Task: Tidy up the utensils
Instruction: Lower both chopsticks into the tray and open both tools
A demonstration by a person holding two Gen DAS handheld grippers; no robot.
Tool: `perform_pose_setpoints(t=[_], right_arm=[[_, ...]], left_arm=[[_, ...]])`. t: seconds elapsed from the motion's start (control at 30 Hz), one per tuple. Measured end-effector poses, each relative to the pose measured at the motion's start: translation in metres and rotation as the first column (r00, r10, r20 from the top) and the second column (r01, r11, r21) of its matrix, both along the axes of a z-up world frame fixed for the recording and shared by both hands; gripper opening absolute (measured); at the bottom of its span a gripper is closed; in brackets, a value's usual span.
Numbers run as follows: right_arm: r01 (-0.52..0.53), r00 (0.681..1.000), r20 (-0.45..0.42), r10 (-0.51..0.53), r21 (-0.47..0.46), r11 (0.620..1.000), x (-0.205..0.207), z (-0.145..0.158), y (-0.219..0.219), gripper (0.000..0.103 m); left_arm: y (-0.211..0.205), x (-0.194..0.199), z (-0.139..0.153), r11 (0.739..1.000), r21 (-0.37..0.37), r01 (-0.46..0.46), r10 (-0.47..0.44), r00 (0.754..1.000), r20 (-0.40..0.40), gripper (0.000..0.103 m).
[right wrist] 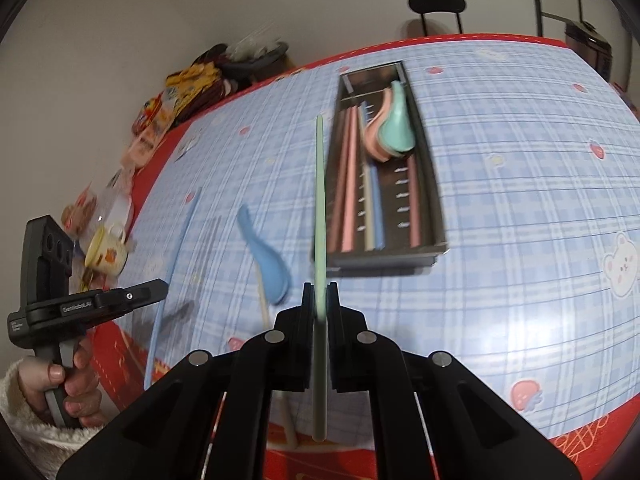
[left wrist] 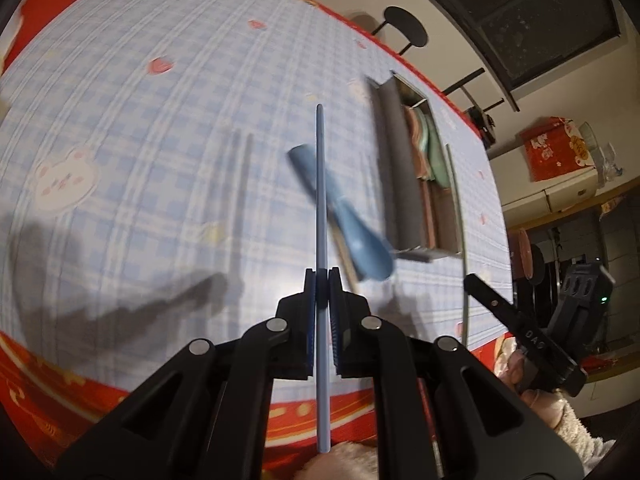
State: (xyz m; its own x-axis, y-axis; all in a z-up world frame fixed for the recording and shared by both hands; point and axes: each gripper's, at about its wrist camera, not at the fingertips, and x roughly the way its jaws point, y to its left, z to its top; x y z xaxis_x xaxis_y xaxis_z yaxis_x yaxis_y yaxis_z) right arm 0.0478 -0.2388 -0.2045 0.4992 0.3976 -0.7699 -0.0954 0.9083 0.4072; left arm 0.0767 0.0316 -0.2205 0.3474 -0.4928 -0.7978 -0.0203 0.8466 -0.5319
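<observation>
My left gripper point(left wrist: 322, 276) is shut on a blue chopstick point(left wrist: 320, 184), held above the checked tablecloth. My right gripper point(right wrist: 320, 292) is shut on a green chopstick point(right wrist: 319, 200), which hangs just left of the metal utensil tray point(right wrist: 434, 200). The tray holds pink, blue and beige chopsticks plus a pink spoon and a green spoon point(right wrist: 396, 128). On the cloth left of the tray, a blue spoon point(right wrist: 266, 256) lies across a beige chopstick point(right wrist: 262, 304). The right wrist view shows the left gripper point(right wrist: 160, 290) at the left edge. The left wrist view shows the tray point(left wrist: 400, 176), the blue spoon point(left wrist: 348, 224) and the right gripper point(left wrist: 472, 280).
Snack packets point(right wrist: 188, 84) and a small printed cup point(right wrist: 106, 254) crowd the table's far left side. A black chair point(right wrist: 436, 4) stands behind the table. The red table border point(right wrist: 580, 436) runs along the near edge. A person's hand point(right wrist: 68, 384) in a fluffy white sleeve grips the left gripper's handle.
</observation>
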Motion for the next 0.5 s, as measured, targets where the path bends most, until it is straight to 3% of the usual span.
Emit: perform_pose_setpoints(t=[0.5], right_arm=[[0.103,0.995,-0.001,-0.103,0.028,0.994,0.05,0.004,-0.037,0.007]], left_arm=[[-0.105,0.098,0.018,0.991,-0.069,0.114,-0.112,0.993,0.031,0.01]])
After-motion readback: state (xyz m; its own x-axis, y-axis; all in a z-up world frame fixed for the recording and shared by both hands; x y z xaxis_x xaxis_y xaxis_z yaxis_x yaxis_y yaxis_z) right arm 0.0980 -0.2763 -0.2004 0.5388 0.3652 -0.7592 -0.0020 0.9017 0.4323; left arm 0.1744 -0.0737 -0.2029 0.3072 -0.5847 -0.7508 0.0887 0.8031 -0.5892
